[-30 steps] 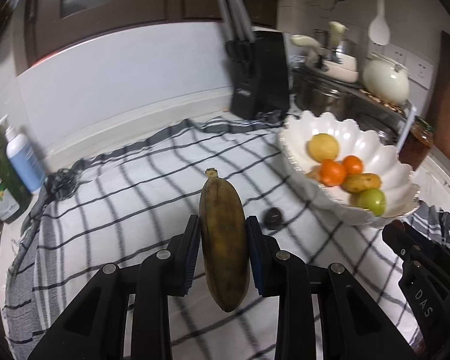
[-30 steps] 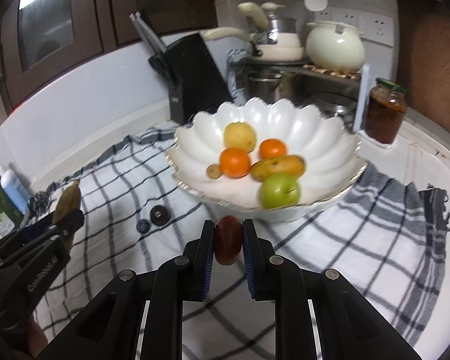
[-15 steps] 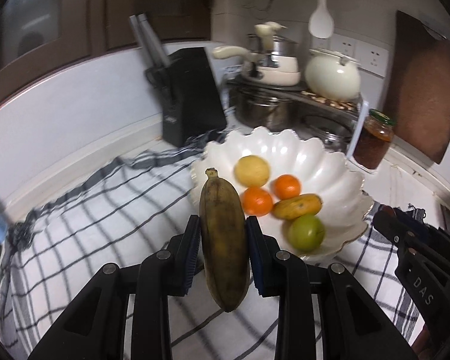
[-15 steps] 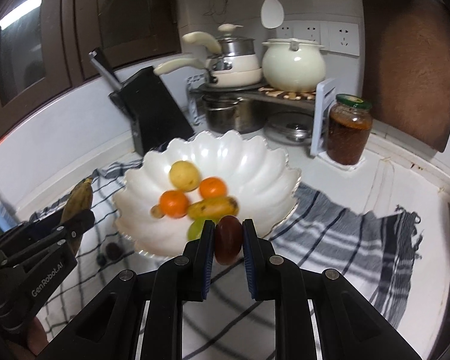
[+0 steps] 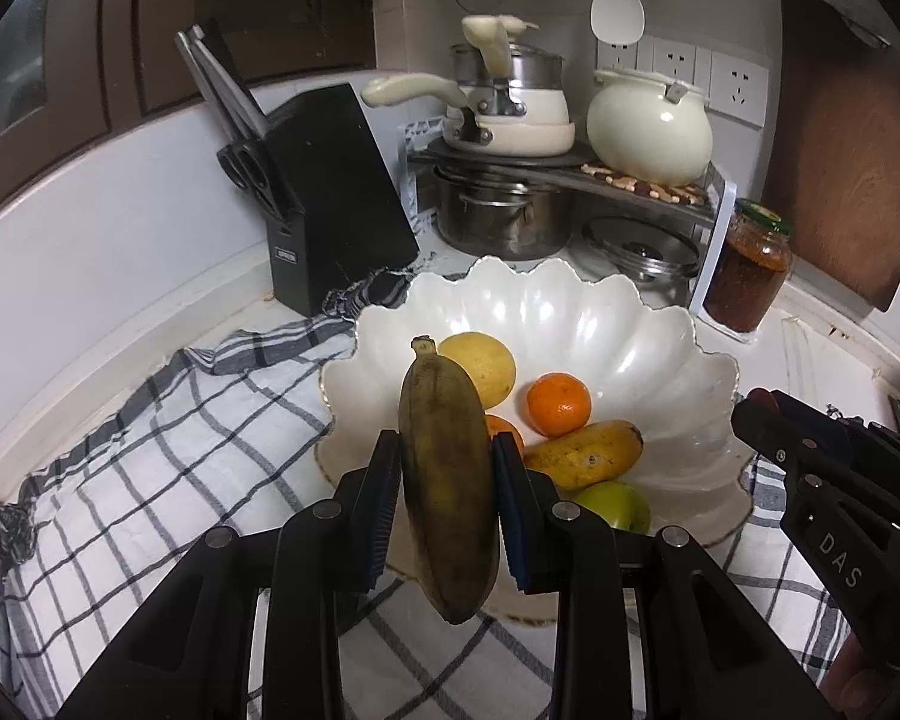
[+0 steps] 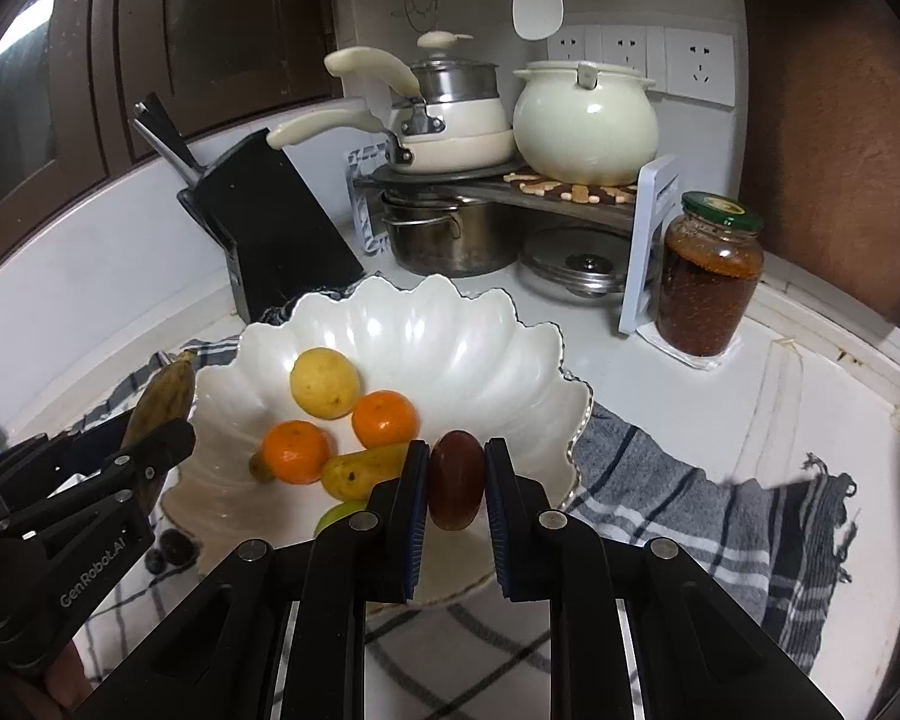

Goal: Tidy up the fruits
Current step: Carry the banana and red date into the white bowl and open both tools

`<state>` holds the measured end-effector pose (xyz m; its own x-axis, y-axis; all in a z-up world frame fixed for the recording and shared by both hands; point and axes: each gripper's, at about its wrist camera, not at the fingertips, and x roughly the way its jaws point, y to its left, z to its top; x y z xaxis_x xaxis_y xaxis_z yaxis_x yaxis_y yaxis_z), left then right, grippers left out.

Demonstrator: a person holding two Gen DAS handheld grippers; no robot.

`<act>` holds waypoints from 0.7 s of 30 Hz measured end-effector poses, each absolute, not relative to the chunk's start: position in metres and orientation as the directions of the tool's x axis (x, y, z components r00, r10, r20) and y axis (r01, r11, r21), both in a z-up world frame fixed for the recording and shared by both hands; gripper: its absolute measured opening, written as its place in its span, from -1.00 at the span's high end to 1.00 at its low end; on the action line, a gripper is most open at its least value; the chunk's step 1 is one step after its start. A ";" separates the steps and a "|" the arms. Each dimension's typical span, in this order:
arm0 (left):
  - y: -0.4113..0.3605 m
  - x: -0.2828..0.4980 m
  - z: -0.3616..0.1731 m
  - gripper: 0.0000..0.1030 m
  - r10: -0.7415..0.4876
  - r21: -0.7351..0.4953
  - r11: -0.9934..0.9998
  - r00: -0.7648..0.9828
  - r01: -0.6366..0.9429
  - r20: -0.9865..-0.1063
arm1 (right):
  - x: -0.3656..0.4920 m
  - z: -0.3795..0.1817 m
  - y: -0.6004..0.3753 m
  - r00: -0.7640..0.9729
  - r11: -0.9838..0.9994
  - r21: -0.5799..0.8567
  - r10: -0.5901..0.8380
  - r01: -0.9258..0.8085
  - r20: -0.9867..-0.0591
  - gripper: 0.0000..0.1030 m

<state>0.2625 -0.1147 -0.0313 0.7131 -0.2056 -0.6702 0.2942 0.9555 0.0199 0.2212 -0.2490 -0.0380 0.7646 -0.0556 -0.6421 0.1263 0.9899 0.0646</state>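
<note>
My left gripper [image 5: 447, 468] is shut on a brown overripe banana [image 5: 447, 480], held upright over the near left rim of the white scalloped bowl [image 5: 600, 312]. My right gripper [image 6: 456, 468] is shut on a dark red plum [image 6: 456, 480], held above the bowl's near right rim [image 6: 570, 420]. The bowl holds a yellow lemon [image 6: 324, 383], two oranges [image 6: 385, 419], a yellow mango [image 6: 360, 471] and a green apple [image 5: 615, 507]. The left gripper and banana [image 6: 162, 396] show at the left of the right wrist view; the right gripper [image 5: 768, 414] shows at the right of the left wrist view.
The bowl sits on a checked cloth [image 5: 168, 456]. Two small dark fruits [image 6: 174, 546] lie on the cloth left of the bowl. Behind stand a black knife block [image 5: 330, 198], a rack of pots [image 5: 510, 180], a cream pot [image 6: 585, 120] and a jar [image 6: 705, 282].
Both grippers have moved forward toward the bowl with their fruit still held. The bowl now lies closer and directly under the fingertips.
</note>
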 end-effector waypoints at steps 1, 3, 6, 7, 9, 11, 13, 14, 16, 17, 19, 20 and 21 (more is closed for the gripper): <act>-0.116 0.264 -0.033 0.40 -0.207 0.020 0.955 0.709 0.297 -0.674 | 0.224 -0.040 -0.250 0.761 0.990 0.065 -0.054 0.126 -0.646 0.62; -0.118 0.268 -0.039 0.40 -0.210 0.018 0.953 0.700 0.304 -0.682 | 0.228 -0.045 -0.250 0.755 0.990 0.067 -0.049 0.123 -0.654 0.62; -0.121 0.273 -0.046 0.40 -0.213 0.016 0.951 0.690 0.309 -0.692 | 0.233 -0.052 -0.252 0.745 0.990 0.068 -0.045 0.121 -0.665 0.62; -0.122 0.274 -0.047 0.40 -0.214 0.016 0.950 0.687 0.311 -0.695 | 0.235 -0.054 -0.252 0.742 0.990 0.068 -0.044 0.120 -0.669 0.62; -0.123 0.275 -0.050 0.39 -0.217 0.014 0.948 0.679 0.318 -0.701 | 0.237 -0.056 -0.252 0.737 0.991 0.069 -0.040 0.117 -0.674 0.62; -0.124 0.276 -0.052 0.39 -0.220 0.012 0.947 0.675 0.321 -0.704 | 0.238 -0.058 -0.252 0.732 0.991 0.069 -0.036 0.113 -0.681 0.61; -0.124 0.274 -0.052 0.37 -0.203 0.033 0.949 0.690 0.313 -0.695 | 0.238 -0.059 -0.253 0.732 0.991 0.066 -0.040 0.116 -0.681 0.61; -0.124 0.273 -0.050 0.29 -0.193 0.045 0.950 0.697 0.308 -0.690 | 0.238 -0.059 -0.252 0.733 0.991 0.062 -0.044 0.117 -0.679 0.61; -0.122 0.273 -0.048 0.17 -0.197 0.037 0.951 0.698 0.306 -0.688 | 0.238 -0.058 -0.251 0.731 0.992 0.053 -0.048 0.115 -0.681 0.60; -0.120 0.272 -0.047 0.15 -0.196 0.037 0.952 0.698 0.304 -0.689 | 0.237 -0.058 -0.251 0.730 0.992 0.053 -0.048 0.114 -0.682 0.58; -0.119 0.270 -0.044 0.09 -0.187 0.046 0.953 0.702 0.299 -0.687 | 0.235 -0.057 -0.251 0.733 0.991 0.048 -0.056 0.121 -0.677 0.35; -0.118 0.269 -0.043 0.00 -0.184 0.048 0.954 0.705 0.296 -0.684 | 0.233 -0.055 -0.251 0.738 0.991 0.044 -0.066 0.129 -0.671 0.10; -0.117 0.267 -0.041 -0.08 -0.181 0.050 0.955 0.709 0.292 -0.682 | 0.231 -0.053 -0.251 0.744 0.990 0.040 -0.075 0.136 -0.664 -0.13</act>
<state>0.2674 -0.1169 -0.0415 0.7088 -0.1809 -0.6818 0.2917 0.9552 0.0498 0.2307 -0.2507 -0.0526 0.7436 -0.0750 -0.6644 0.1359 0.9899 0.0404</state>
